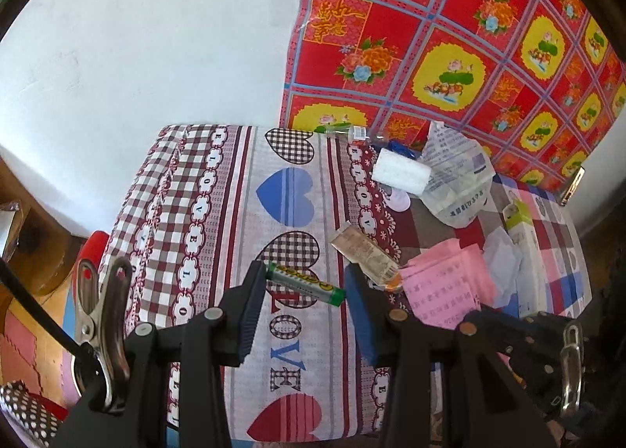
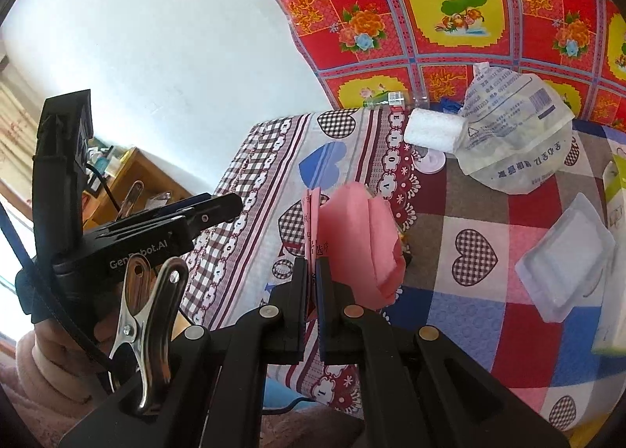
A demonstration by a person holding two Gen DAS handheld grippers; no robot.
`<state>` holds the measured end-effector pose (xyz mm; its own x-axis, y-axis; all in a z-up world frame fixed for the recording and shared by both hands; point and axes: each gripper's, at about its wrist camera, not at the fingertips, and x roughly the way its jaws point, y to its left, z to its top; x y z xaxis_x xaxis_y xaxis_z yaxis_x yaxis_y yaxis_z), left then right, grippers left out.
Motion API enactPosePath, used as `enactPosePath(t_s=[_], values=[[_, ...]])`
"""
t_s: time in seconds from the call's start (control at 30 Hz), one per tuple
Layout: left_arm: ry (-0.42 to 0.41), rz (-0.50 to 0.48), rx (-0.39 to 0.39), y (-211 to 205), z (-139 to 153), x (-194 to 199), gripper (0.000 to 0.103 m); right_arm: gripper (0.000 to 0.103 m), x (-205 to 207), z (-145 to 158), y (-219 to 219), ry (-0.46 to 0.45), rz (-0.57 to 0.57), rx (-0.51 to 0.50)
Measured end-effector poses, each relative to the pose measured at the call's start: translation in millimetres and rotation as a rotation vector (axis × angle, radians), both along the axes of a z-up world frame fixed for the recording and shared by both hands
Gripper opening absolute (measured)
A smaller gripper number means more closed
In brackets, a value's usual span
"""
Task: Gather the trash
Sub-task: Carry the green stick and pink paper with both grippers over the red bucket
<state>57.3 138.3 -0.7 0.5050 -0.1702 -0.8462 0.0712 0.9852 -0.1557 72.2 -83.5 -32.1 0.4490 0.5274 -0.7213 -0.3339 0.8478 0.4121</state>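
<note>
Patterned bedspread (image 1: 289, 143) ends at white wall (image 1: 137, 56).

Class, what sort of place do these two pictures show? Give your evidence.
Probably a home bedroom: a heart-patterned "LOVE" bedsheet covers a bed, a floral cloth hangs on the wall, and wooden furniture stands nearby.

White wall (image 1: 137, 37), red floral sheet (image 1: 469, 37) hung there, wooden cabinet (image 2: 129, 170) beside

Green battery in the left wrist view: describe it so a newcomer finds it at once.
On the heart-print cloth covering the table, look at the near end, between the left gripper's blue pads. The battery spans that gap, end to end. It is the only small green-and-white cylinder with yellow lettering; its neighbours are flat paper and card.
</note>
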Motion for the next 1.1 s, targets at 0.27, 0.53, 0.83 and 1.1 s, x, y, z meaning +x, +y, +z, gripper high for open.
enactPosePath(t_s=[0.27,0.53,0.83,1.1], values=[[-0.011,0.035,0.008,0,4,-12,0.043,0.005,-3,-2,1,-0.005,0.044,-0.003],[-0.015,0.075,-0.002,15,2,-18,0.043,0.005,-8,2,12,-0.015,0.082,-0.005],[-0.023,0.103,-0.016,51,1,-14,0.043,0.005,-5,10,35,-0.032,0.075,-0.005],[-0.027,0.131,-0.011,93,1,-5,0.043,0.005,1,11,66,-0.032,0.073,-0.014]])
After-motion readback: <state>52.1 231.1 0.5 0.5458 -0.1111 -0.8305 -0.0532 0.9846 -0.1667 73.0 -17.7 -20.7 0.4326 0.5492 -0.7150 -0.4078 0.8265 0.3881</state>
